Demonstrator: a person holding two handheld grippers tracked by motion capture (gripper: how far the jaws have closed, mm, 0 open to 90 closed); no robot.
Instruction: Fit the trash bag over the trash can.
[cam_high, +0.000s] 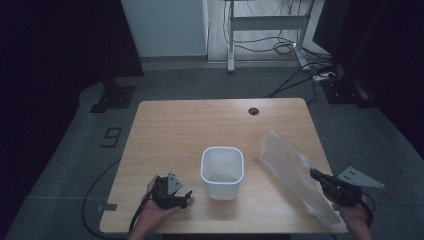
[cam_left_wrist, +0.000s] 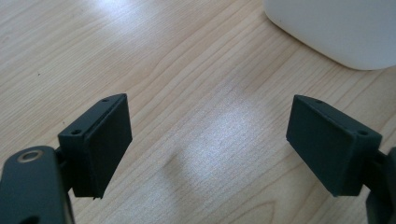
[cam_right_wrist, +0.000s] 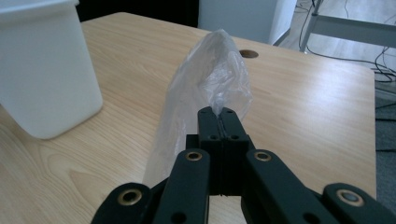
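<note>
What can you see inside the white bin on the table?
The white bin looks empty: pale inner walls and floor show. Its near wall hides the bottom's front edge, so that strip stays unseen.

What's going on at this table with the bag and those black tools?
A person holds a gripper in each hand at a wooden table. The right gripper is shut on a clear plastic bag, pinching one edge so part of it lifts off the table. The left gripper rests open with nothing between its jaws, beside a white bin in the middle of the table.
</note>
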